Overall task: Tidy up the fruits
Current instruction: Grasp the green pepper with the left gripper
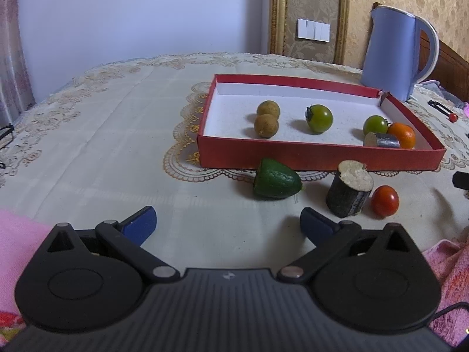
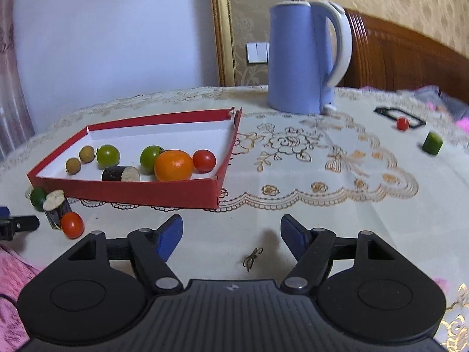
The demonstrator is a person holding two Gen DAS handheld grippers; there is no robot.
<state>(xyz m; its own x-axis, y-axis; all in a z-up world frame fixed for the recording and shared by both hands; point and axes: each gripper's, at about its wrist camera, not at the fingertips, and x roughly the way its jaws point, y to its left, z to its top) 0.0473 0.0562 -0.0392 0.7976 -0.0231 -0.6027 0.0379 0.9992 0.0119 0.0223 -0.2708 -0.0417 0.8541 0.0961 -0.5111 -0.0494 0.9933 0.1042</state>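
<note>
A red box (image 1: 319,158) (image 2: 140,192) with a white floor holds two brown longans (image 1: 266,125), two green tomatoes (image 1: 319,118), an orange (image 2: 173,165), a dark sugarcane piece (image 2: 120,173) and a red tomato (image 2: 204,160). In front of it on the cloth lie a green cucumber piece (image 1: 275,183), a sugarcane stump (image 1: 348,193) and a red tomato (image 1: 385,200) (image 2: 72,224). My left gripper (image 1: 228,223) is open and empty, just short of these. My right gripper (image 2: 231,234) is open and empty to the right of the box. Another green piece (image 2: 432,143) and a small red tomato (image 2: 402,123) lie far right.
A blue kettle (image 2: 302,58) (image 1: 392,55) stands behind the box. A black frame-like object (image 2: 410,117) lies by the small tomato. A dry stem (image 2: 252,258) lies between my right fingers. Pink cloth (image 1: 17,234) borders the near table edge. A wooden headboard (image 2: 410,58) stands at the back right.
</note>
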